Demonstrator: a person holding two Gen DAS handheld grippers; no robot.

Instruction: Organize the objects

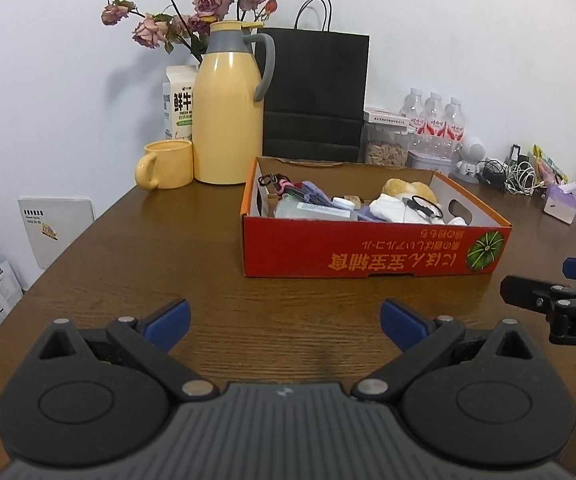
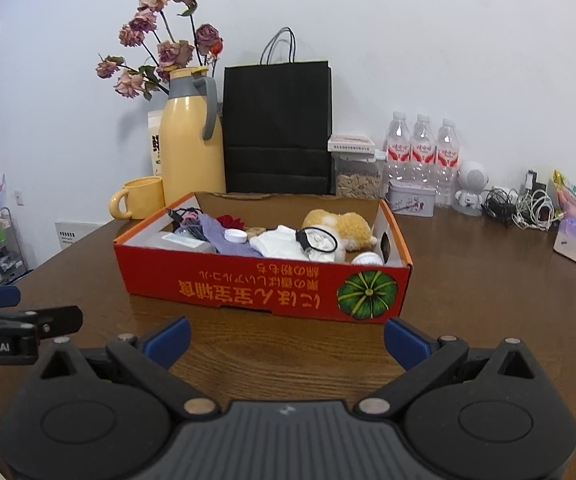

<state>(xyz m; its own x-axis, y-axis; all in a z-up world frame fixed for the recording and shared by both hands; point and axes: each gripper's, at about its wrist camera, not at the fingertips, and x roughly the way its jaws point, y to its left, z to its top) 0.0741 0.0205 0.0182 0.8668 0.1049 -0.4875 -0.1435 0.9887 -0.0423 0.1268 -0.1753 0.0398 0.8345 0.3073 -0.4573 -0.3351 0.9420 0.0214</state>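
A red cardboard box (image 1: pixel 367 256) (image 2: pixel 248 284) stands on the brown wooden table (image 1: pixel 168 260) (image 2: pixel 487 300). It holds several small things: a plush toy (image 1: pixel 407 190) (image 2: pixel 339 226), white cloth (image 2: pixel 280 242), a plastic bottle (image 1: pixel 311 210), black cords. My left gripper (image 1: pixel 286 322) hovers open over the table in front of the box, nothing between its blue fingertips. My right gripper (image 2: pixel 288 340) is open too, just short of the box's near wall. Each gripper shows at the edge of the other's view.
Behind the box stand a yellow thermos jug (image 1: pixel 228 116) (image 2: pixel 192 148), a yellow mug (image 1: pixel 166 164) (image 2: pixel 138 198), a milk carton (image 1: pixel 178 100), dried roses, a black paper bag (image 1: pixel 315 92) (image 2: pixel 278 128), a seed jar (image 2: pixel 357 172), three water bottles (image 2: pixel 421 152), cables (image 2: pixel 527 208).
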